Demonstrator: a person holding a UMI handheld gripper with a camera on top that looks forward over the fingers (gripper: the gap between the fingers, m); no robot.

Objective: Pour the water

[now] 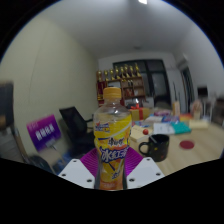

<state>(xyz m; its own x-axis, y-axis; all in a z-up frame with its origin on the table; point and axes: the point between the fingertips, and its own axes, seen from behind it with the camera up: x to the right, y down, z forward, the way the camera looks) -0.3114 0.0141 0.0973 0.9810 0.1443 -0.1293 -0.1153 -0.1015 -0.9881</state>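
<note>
Only one view is given, taken from a camera mounted on the gripper and directed forward along its two fingers. The scene is seen from low height, almost level with the table. A bottle is seen very near, between the fingers, and the middle of the view is filled by it. Just beside it a dark mug is seen on the table. Beyond them, shelves at the far wall are faced.

clear glossy plastic bottle; dark glossy mug; smooth pale tabletop.
</note>
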